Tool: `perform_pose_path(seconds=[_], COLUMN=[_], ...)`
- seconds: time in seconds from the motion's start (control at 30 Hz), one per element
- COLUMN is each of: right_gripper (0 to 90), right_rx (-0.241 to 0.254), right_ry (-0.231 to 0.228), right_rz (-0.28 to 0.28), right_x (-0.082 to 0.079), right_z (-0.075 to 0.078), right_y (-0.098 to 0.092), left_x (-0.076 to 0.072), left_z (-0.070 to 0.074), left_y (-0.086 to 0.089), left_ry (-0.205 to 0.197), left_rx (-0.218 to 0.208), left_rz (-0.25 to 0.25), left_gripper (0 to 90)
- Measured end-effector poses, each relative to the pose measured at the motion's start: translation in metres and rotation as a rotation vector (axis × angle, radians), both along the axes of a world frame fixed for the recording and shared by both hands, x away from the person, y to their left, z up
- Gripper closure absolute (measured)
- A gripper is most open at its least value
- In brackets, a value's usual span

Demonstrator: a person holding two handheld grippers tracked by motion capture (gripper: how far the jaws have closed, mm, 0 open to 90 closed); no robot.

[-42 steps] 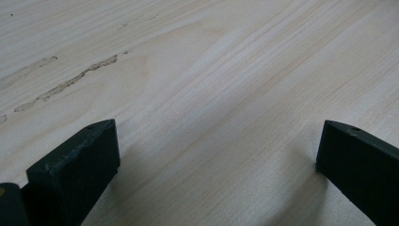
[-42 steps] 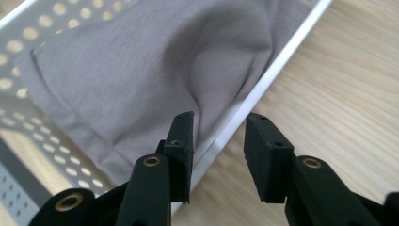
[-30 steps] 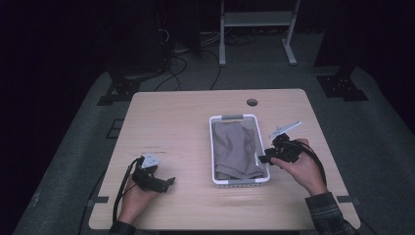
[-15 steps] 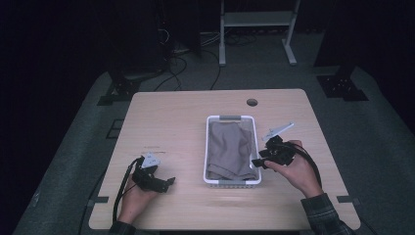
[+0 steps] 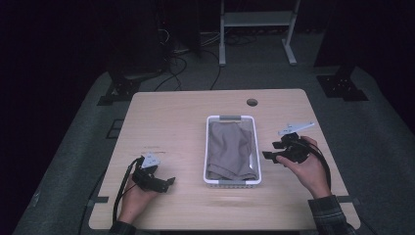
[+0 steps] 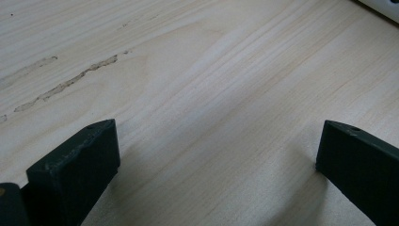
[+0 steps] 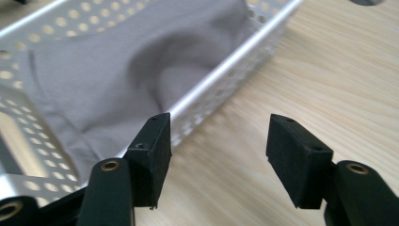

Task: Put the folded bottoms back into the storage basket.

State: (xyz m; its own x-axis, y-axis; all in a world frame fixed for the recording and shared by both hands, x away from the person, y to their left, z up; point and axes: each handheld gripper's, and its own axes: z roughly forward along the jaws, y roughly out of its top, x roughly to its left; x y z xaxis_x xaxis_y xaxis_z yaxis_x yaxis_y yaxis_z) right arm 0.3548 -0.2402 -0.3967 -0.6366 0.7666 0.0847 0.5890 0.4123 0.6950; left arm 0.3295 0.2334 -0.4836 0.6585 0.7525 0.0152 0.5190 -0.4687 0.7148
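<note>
A white perforated basket (image 5: 230, 118) stands at the middle of the wooden table (image 5: 171, 122) with a grey-brown cloth (image 5: 230, 149) crumpled inside. My right gripper (image 5: 270, 151) hovers just off the basket's right rim, open and holding nothing. In the right gripper view, the gripper (image 7: 219, 160) has its left jaw close to the basket rim (image 7: 226, 61), beyond which lies the cloth (image 7: 108, 70). My left gripper (image 5: 165, 184) rests low over the table at the front left, open. The left gripper view has that gripper (image 6: 216, 160) spread wide over bare wood.
A round cable hole (image 5: 252, 102) sits near the table's far edge. Pale scuff marks (image 6: 70, 82) run across the wood ahead of the left gripper. A white stand (image 5: 254, 19) and cables are on the dark floor beyond the table.
The basket has slid a little to the left, with the right gripper following at its right rim. The left hand and gripper have stayed put.
</note>
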Motion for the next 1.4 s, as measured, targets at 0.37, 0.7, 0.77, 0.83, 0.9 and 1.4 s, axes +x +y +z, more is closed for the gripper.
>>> perform_pose_path(seconds=[0.37, 0.7, 0.77, 0.83, 0.9, 1.4], right_gripper=[36.6, 35.2, 35.2, 35.2, 35.2, 22.3], right_rx=[-0.016, -0.053, -0.057, -0.077, -0.080, -0.021], right_ry=[-0.047, -0.037, -0.035, -0.038, -0.043, -0.101], right_rz=[-0.093, -0.149, -0.160, -0.173, -0.178, -0.191], right_x=[-0.007, -0.015, -0.016, -0.016, -0.016, -0.018], right_z=[-0.022, -0.052, -0.057, -0.063, -0.068, -0.089], right_y=[-0.029, -0.042, -0.043, -0.044, -0.044, -0.035], left_x=[-0.001, -0.001, -0.001, -0.001, -0.001, -0.001], left_z=[0.000, 0.000, 0.000, 0.000, 0.000, 0.000], left_y=[0.001, 0.001, 0.001, 0.001, 0.001, 0.001], left_ry=[0.000, -0.001, -0.001, -0.001, -0.001, -0.001], left_rx=[0.000, 0.000, 0.001, 0.000, 0.000, 0.000], left_rz=[0.000, -0.001, -0.001, -0.001, 0.000, -0.001], left_gripper=[0.0, 0.0, 0.0, 0.0, 0.0, 0.0])
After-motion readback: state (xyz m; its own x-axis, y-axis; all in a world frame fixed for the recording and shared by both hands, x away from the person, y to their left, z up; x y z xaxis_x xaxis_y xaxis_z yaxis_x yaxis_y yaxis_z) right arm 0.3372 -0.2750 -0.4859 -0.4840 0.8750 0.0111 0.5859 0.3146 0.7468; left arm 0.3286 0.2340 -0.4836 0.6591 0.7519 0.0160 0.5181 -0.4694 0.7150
